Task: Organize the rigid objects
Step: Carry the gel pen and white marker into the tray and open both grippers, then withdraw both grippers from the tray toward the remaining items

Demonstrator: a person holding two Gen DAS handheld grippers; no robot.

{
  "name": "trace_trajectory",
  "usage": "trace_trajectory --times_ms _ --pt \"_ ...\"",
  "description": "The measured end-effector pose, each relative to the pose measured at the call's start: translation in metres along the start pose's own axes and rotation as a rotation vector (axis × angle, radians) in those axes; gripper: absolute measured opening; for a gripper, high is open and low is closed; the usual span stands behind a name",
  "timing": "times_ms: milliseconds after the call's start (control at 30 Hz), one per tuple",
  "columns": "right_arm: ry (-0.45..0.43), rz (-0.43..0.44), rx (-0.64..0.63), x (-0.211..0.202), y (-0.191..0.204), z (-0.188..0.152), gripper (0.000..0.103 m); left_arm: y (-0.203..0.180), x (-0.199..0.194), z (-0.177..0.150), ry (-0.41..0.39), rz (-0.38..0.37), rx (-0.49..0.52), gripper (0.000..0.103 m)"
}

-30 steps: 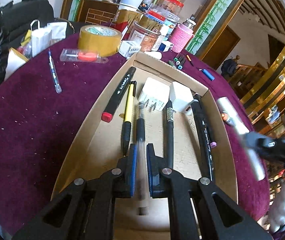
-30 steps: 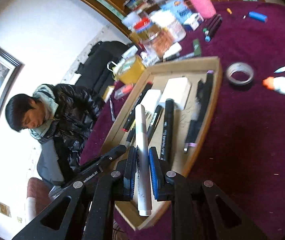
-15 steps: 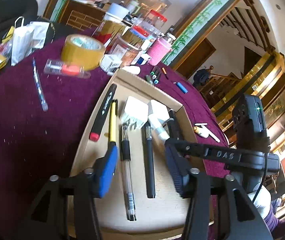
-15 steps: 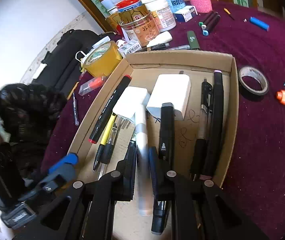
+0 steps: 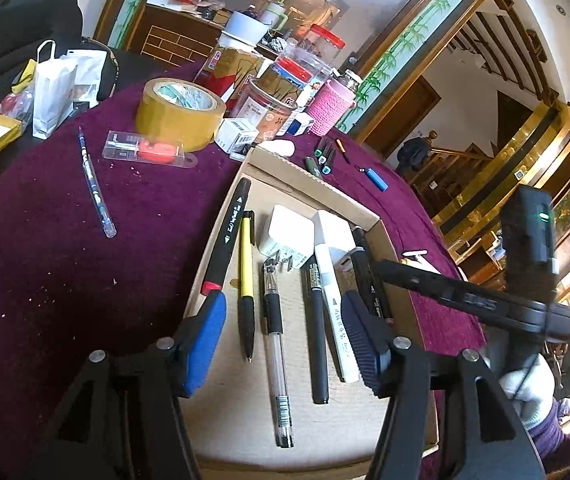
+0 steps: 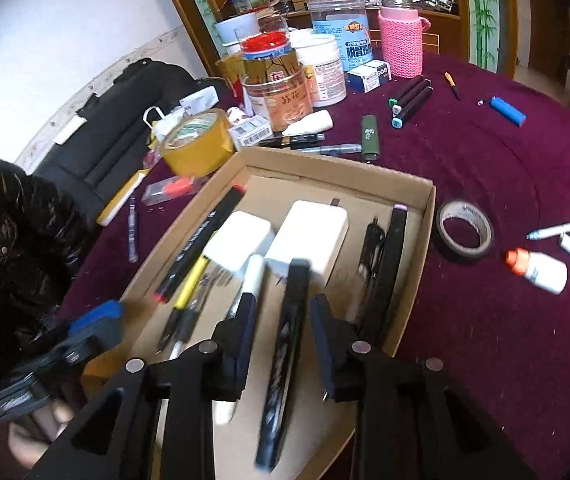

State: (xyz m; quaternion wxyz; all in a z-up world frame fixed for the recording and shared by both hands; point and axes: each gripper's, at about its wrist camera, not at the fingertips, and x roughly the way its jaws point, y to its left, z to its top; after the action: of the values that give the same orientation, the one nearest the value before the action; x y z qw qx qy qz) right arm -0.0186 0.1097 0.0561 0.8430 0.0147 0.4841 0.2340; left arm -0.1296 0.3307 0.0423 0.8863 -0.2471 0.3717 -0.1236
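A shallow cardboard tray point(image 5: 313, 184) on the purple tablecloth holds several pens and markers and two white chargers point(image 5: 289, 232). My left gripper point(image 5: 283, 340) hovers over the tray's near end. Its jaws are opening, and a yellow pen point(image 5: 246, 268), a clear gel pen point(image 5: 275, 336) and a black pen point(image 5: 317, 320) lie loose below them. A white marker point(image 5: 335, 304) lies in the tray point(image 6: 325, 164) beside them. My right gripper point(image 6: 285, 320) is opening above a black marker point(image 6: 291, 320) without pressing on it. The white marker point(image 6: 254, 276) lies just left of its fingers.
A yellow tape roll point(image 5: 179, 114), jars and a pink knitted cup point(image 6: 401, 46) crowd the far side. A black tape roll point(image 6: 465, 236), a glue bottle point(image 6: 541, 270), a blue lighter point(image 6: 507, 111) and loose markers point(image 6: 411, 100) lie right of the tray. A person in a dark jacket point(image 6: 13, 240) sits at left.
My left gripper opened, let go of the clear gel pen and pulled back a little. My right gripper carried the white marker over the tray, laid it down and opened.
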Motion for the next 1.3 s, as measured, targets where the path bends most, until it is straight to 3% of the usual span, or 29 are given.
trace_trajectory --times_ms 100,133,333,433,500,567,600,700,767,800,900,1033,1167,1300 --pt "0.031 -0.028 -0.01 0.018 -0.002 0.002 0.031 -0.005 -0.003 -0.002 -0.007 0.008 0.0 0.059" --pt "0.049 -0.023 -0.009 0.022 -0.003 -0.001 0.021 -0.007 -0.005 -0.004 -0.011 0.013 0.001 0.059" --pt "0.101 0.077 -0.009 0.015 -0.002 -0.023 0.02 -0.022 -0.014 -0.004 -0.035 0.026 0.029 0.063" --pt "0.052 0.149 0.045 -0.009 -0.012 -0.029 0.02 -0.032 -0.009 -0.001 -0.033 0.026 0.041 0.066" --pt "-0.032 0.14 0.032 -0.039 -0.018 -0.033 0.028 -0.047 -0.007 0.0 -0.025 0.022 0.065 0.066" --pt "-0.1 0.092 0.013 -0.062 -0.023 -0.039 0.054 -0.062 -0.008 -0.002 -0.034 0.019 0.096 0.066" --pt "-0.136 0.065 0.006 -0.074 -0.029 -0.04 0.058 -0.071 -0.008 -0.004 -0.041 0.019 0.116 0.067" --pt "-0.274 -0.056 -0.031 -0.119 -0.045 -0.048 0.07 -0.1 -0.01 -0.01 -0.059 0.007 0.166 0.072" --pt "-0.358 -0.129 -0.063 -0.143 -0.052 -0.051 0.092 -0.119 -0.01 -0.016 -0.059 0.0 0.195 0.073" --pt "-0.413 -0.173 -0.084 -0.156 -0.058 -0.052 0.095 -0.128 -0.009 -0.018 -0.057 -0.001 0.208 0.073" --pt "-0.483 -0.223 -0.12 -0.177 -0.076 -0.058 0.096 -0.157 -0.003 -0.025 -0.039 0.019 0.248 0.073" --pt "-0.425 -0.307 -0.06 -0.184 -0.125 -0.063 0.096 -0.204 0.021 -0.027 0.0 0.046 0.29 0.073" --pt "-0.414 -0.26 0.09 -0.197 -0.182 -0.081 0.096 -0.252 0.047 -0.034 0.034 0.02 0.341 0.073" --pt "-0.424 -0.234 0.154 -0.206 -0.211 -0.1 0.096 -0.303 0.071 -0.048 0.073 -0.023 0.381 0.073"
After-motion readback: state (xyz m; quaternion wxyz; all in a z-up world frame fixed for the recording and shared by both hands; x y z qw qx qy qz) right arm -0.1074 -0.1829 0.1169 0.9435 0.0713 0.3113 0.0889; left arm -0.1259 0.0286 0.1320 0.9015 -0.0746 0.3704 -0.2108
